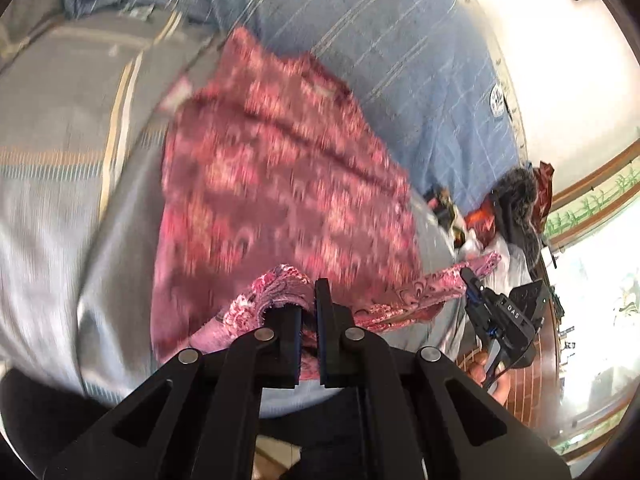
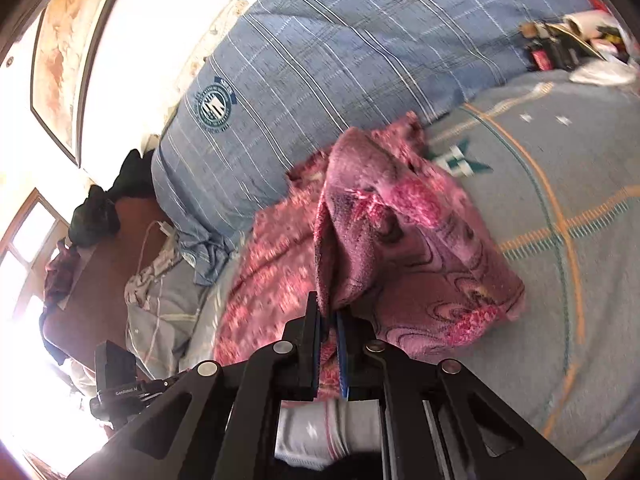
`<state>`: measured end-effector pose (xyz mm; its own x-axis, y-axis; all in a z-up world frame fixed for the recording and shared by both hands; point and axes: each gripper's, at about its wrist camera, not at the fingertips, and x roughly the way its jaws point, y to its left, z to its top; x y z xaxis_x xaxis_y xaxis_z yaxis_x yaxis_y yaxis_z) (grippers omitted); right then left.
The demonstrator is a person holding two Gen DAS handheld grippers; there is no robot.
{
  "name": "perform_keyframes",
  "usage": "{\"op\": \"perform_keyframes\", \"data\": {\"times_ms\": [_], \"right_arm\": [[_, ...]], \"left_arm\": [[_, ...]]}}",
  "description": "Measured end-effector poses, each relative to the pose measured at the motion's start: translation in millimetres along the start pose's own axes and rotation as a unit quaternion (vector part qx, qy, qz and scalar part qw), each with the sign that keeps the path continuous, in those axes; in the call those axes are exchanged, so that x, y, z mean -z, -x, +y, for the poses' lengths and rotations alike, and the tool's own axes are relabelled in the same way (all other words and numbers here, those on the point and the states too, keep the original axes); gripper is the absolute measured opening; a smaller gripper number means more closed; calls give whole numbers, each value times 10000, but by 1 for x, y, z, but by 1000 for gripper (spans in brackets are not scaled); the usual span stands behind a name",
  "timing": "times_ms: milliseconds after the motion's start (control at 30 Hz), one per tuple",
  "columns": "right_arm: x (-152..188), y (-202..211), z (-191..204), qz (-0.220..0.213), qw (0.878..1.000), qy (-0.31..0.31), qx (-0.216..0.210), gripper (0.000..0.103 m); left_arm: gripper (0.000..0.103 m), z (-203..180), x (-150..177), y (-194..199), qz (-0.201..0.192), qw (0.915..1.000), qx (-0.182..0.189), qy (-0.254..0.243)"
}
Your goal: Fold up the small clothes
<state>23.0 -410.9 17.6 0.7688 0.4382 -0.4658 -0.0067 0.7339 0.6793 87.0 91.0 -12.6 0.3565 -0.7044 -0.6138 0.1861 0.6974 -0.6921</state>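
A pink and maroon patterned garment (image 1: 280, 184) lies on the grey bedspread (image 1: 60, 208), its near edge lifted off the bed. My left gripper (image 1: 308, 304) is shut on that near hem, which bunches over the left finger. In the left wrist view, the right gripper (image 1: 472, 280) pinches the hem's other corner at the right. In the right wrist view, my right gripper (image 2: 330, 312) is shut on a raised fold of the same garment (image 2: 400, 232), which drapes from the fingertips down onto the bedspread (image 2: 560, 280).
A blue plaid pillow (image 2: 320, 60) lies along the far side of the bed by the white wall. Clutter and dark clothes (image 1: 512, 216) pile at one end of the bed. A white cable (image 2: 152, 248) and crumpled cloth lie at the other end.
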Motion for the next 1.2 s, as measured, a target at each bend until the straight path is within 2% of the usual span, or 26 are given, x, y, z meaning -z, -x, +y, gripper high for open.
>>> {"op": "perform_keyframes", "data": {"times_ms": [233,600,767,833,867,900,933,1000,1067,1100,1133,1167,1200], "right_arm": [[-50,-48,0,-259,9988,-308,-266,6],[-126,-142,-25,-559,9914,-1124,-364,6],[-149,-189,-41,-476,9893,-1380,46,6],[-153,-208,-49,-348,9880,-1485,236,7],[-154,-217,-53,-224,9871,-1558,306,11],[-154,-226,-57,-73,9856,-1635,433,12],[-155,-231,-60,24,9842,-1689,537,12],[-158,-235,-62,136,9834,-1717,578,12],[-163,-232,-57,202,9853,-1611,530,14],[-166,-226,-54,164,9870,-1516,501,17],[-170,-218,-49,57,9892,-1393,457,19],[-172,-210,-47,-41,9903,-1324,418,26],[-175,-201,-46,-153,9909,-1288,367,34]], "left_arm": [[4,-5,-77,-21,-452,9988,-145,-71],[4,-3,-201,-78,-752,9968,-289,5],[4,9,-249,-123,-513,9965,-654,77],[4,24,-262,-146,-245,9958,-856,209],[5,35,-266,-156,-89,9954,-885,366],[5,41,-269,-161,34,9956,-807,479],[5,54,-272,-165,209,9952,-590,755],[9,71,-275,-162,361,9916,-12,1245],[17,84,-280,-150,454,9838,638,1610],[20,84,-280,-145,449,9830,750,1613],[27,83,-282,-135,387,9846,781,1514],[43,80,-283,-126,266,9874,706,1394],[53,77,-283,-113,75,9906,542,1251]]}}
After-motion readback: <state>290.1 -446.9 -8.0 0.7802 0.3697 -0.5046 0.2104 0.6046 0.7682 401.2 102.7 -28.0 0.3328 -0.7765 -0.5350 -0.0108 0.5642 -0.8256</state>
